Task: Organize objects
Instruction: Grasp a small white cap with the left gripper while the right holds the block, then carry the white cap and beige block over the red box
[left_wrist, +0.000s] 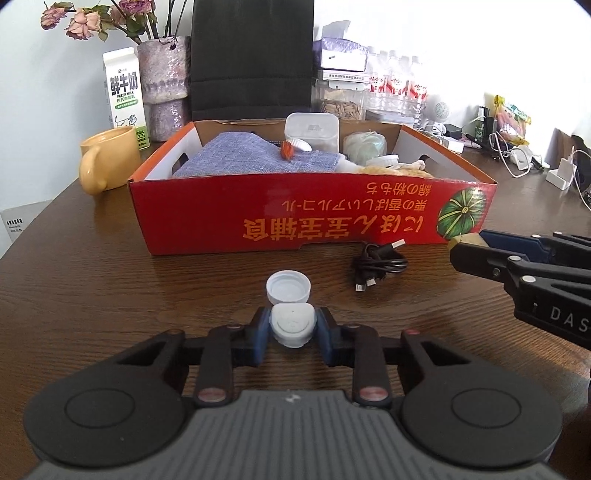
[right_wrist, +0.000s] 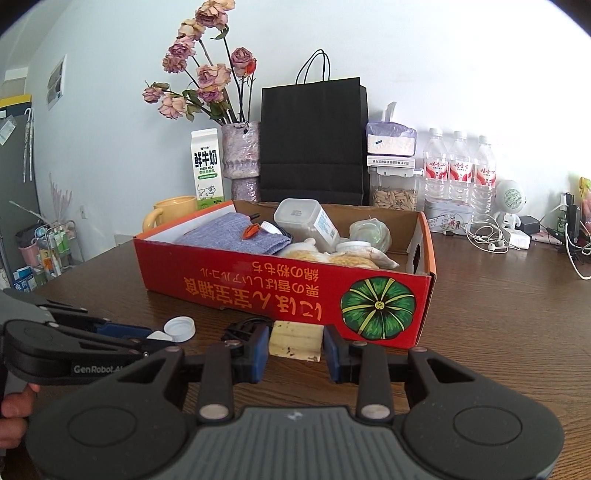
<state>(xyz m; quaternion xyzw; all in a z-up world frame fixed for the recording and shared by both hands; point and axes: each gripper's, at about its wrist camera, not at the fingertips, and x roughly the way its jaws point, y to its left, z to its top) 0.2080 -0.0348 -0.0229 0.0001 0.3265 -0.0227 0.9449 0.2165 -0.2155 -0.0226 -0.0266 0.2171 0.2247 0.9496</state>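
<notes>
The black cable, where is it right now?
In the left wrist view the black cable lies coiled on the table, just in front of the red box and to the right of the open white cap.

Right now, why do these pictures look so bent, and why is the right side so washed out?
Left wrist view: a fisheye lens bows the red box and darkens the corners; daylight bleaches the upper right wall, and the water bottles look hazy. Right wrist view: the same bending curves the table, glare whitens the wall beside the black bag, and the box stays fairly sharp.
</notes>
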